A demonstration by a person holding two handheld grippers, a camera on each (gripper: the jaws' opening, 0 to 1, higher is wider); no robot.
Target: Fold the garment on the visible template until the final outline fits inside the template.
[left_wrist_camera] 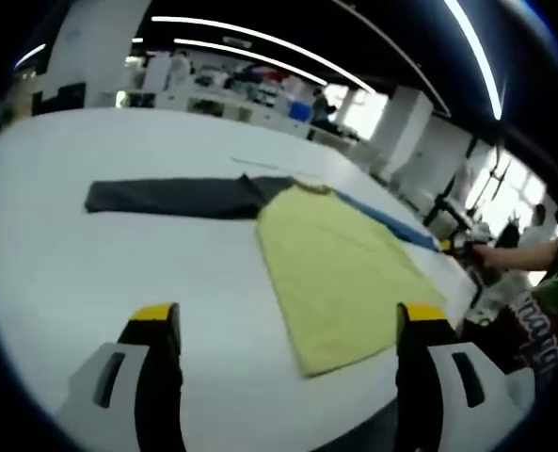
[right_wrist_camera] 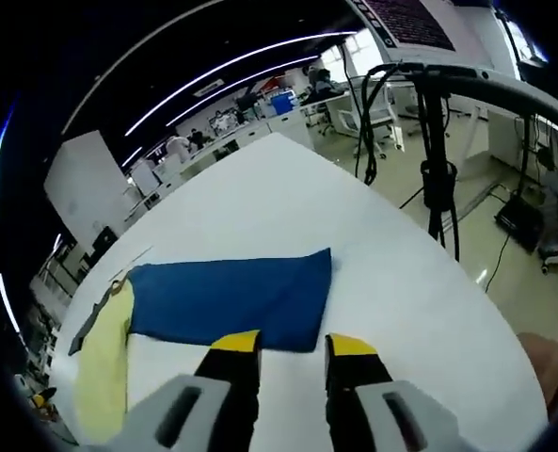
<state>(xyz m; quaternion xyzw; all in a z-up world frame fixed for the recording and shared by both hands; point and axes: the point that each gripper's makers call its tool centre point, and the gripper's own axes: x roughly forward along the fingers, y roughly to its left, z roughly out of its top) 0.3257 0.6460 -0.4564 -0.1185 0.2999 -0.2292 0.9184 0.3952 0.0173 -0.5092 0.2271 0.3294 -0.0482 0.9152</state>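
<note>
Two grippers: both raised over a white table (left_wrist_camera: 62,264).
Left gripper (left_wrist_camera: 288,325): jaws spread wide, holding nothing.
Garment (left_wrist_camera: 340,273): flat on the table; yellow body between the jaw tips toward 1 o'clock, grey sleeve (left_wrist_camera: 170,196) at 11 o'clock.
Right gripper (right_wrist_camera: 293,347): jaws narrowly parted, nothing between them.
Blue sleeve (right_wrist_camera: 231,297): at 11 o'clock, hem just beyond the jaw tips.
</note>
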